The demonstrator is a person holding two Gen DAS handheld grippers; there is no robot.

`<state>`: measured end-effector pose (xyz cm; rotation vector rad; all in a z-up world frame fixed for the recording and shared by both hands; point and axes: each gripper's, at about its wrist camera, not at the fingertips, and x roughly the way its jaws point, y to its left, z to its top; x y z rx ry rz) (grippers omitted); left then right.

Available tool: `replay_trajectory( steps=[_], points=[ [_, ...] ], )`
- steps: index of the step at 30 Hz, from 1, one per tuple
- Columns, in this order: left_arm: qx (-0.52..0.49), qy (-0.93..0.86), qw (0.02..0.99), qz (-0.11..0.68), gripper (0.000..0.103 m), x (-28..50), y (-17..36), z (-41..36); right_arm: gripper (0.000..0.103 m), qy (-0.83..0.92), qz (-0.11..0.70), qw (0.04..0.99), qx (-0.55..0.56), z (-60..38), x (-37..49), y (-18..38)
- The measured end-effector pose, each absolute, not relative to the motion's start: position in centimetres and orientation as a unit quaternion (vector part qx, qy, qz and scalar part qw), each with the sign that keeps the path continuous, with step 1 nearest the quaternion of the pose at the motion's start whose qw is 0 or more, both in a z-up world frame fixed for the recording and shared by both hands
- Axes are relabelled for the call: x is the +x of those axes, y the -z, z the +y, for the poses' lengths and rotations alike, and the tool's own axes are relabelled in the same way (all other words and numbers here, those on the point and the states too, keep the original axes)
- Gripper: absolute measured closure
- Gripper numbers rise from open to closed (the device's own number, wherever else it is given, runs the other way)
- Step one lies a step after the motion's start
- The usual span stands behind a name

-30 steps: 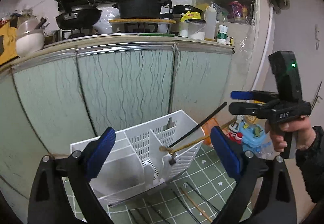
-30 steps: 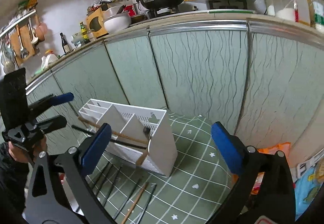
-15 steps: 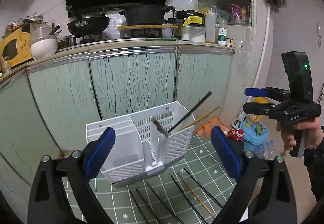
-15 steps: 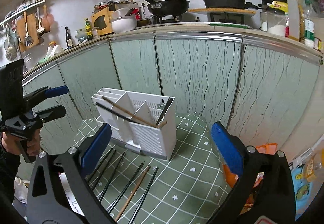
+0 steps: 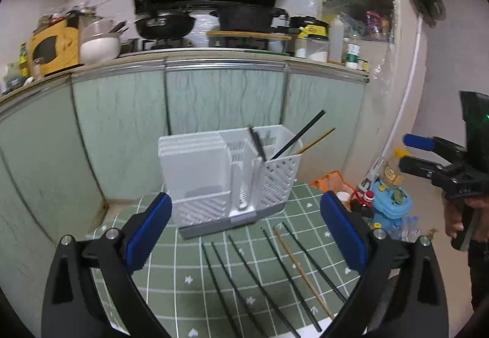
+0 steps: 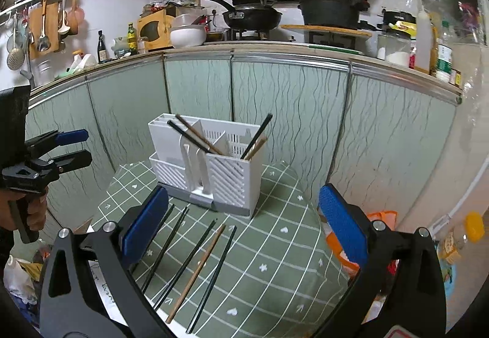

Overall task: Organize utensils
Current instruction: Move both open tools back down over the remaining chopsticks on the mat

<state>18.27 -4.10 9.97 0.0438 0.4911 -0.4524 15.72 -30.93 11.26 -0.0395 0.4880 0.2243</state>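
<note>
While no label reads clearly, both hand-held grippers, left [image 5: 244, 229] and right [image 6: 243, 220], gape wide and empty over a green checked table [image 6: 275, 249]; loose chopsticks [image 6: 195, 270] lie before the white utensil holder [image 6: 214, 167], kitchen cabinets [image 6: 293, 112] behind

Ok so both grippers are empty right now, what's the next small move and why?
Probably lower the right gripper onto the wooden chopstick lying on the green mat. Both grippers are open, the left gripper too, and loose chopsticks lie in front of the white holder.
</note>
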Motion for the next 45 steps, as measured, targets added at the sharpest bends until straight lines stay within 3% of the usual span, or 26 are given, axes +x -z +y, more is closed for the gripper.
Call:
replay_trajectory(
  steps=[21, 45],
  points=[
    [0.020, 0.128, 0.961, 0.246, 0.007, 11.8, -2.8, -1.9, 0.008, -0.056, 0.257, 0.965, -0.013, -29.3, 10.1, -3.6],
    [0.031, 0.069, 0.960, 0.271, 0.007, 9.6, 3.5, -1.7, 0.008, -0.036, 0.288, 0.956, -0.037, -27.2, 8.3, 3.3]
  ],
)
